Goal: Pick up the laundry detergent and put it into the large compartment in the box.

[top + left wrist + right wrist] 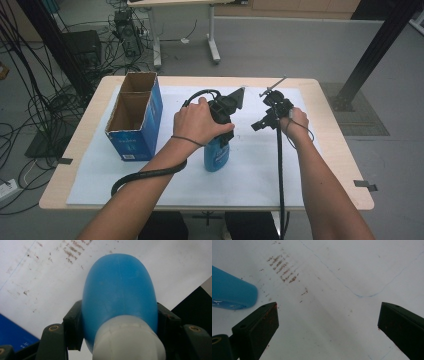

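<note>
Left jaws: my left gripper [120,322] clamps the blue bottle [120,290] near its white cap.
Right jaws: my right gripper [328,325] hangs apart, empty.
Risk: the rounded shoulder may slip and topple onto the bench [330,150].

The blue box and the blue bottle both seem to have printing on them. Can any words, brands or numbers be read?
Nothing can be read.
blue box: pale print low on its front, too small and blurred.
blue bottle: a faint white mark on its side, too blurred.
white sheet: brown smudges and thin blue lines, no writing.
</note>
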The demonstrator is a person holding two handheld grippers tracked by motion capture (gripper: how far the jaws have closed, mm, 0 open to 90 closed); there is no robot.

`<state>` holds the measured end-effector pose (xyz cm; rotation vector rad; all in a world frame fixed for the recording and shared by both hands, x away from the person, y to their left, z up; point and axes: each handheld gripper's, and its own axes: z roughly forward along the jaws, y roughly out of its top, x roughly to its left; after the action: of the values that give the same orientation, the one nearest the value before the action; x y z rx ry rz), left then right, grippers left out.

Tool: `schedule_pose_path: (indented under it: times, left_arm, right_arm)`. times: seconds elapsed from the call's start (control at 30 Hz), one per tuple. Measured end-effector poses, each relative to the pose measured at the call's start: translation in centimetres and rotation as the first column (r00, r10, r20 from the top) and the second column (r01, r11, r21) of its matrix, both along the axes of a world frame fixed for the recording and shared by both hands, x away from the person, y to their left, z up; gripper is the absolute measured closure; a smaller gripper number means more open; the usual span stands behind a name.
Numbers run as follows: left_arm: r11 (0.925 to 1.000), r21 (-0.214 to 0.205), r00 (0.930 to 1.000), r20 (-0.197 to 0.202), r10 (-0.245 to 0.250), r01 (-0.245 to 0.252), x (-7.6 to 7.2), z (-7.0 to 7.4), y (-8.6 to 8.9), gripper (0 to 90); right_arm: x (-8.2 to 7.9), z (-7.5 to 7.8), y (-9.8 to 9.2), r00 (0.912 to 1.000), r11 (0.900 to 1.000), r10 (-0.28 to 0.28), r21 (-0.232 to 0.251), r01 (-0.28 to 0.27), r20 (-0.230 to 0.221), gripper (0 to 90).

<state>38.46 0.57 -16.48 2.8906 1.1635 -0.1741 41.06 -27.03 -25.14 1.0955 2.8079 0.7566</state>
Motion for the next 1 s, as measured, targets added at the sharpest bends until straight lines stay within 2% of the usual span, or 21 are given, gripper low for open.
schedule_pose_path:
  times: [0.5, 1.0]
  left_arm:
    - [1.0, -0.003, 1.0, 0.006, 0.002, -0.002, -0.16, -0.01, 0.05, 37.3]
    - [1.0, 0.003, 0.9999, -0.011, 0.005, -0.005, 0.21, 0.07, 0.1, 37.5]
  right_arm:
    - [-0.08, 0.13, -0.07, 1.0, 1.0, -0.002, -0.005, 0.002, 0.002, 3.3]
    - [-0.17, 0.15, -0.42, 1.0, 1.0, -0.008, -0.003, 0.008, 0.004, 3.3]
